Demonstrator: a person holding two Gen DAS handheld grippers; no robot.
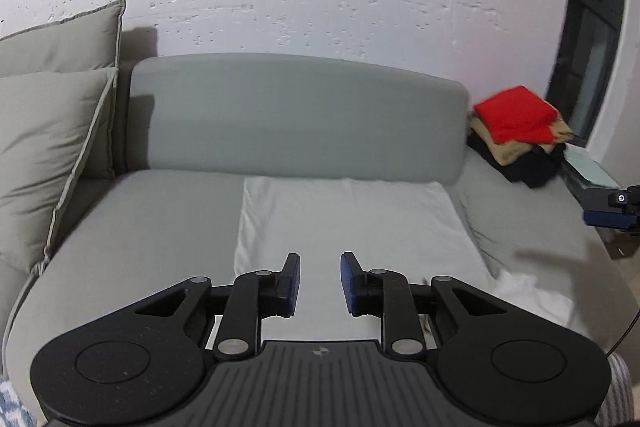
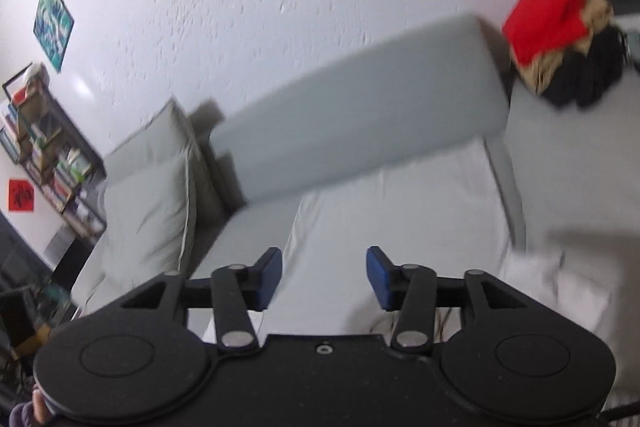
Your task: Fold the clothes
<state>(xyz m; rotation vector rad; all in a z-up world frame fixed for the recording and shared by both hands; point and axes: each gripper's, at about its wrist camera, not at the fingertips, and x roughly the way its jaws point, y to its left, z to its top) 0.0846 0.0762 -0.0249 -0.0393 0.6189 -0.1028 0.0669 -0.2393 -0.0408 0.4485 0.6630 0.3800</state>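
Note:
A white garment (image 1: 352,227) lies flat on the grey sofa seat (image 1: 152,227), with a crumpled part at its near right corner (image 1: 532,291). It also shows in the right wrist view (image 2: 400,211). My left gripper (image 1: 320,271) is open and empty, held above the garment's near edge. My right gripper (image 2: 324,267) is open and empty above the same garment; the right wrist view is tilted and blurred. Part of the right gripper (image 1: 612,211) shows at the right edge of the left wrist view.
A pile of clothes with a red piece on top (image 1: 516,115) sits at the sofa's far right end (image 2: 560,23). Two grey cushions (image 1: 44,147) lean at the left. The sofa backrest (image 1: 300,115) stands behind. A bookshelf (image 2: 44,155) stands far left.

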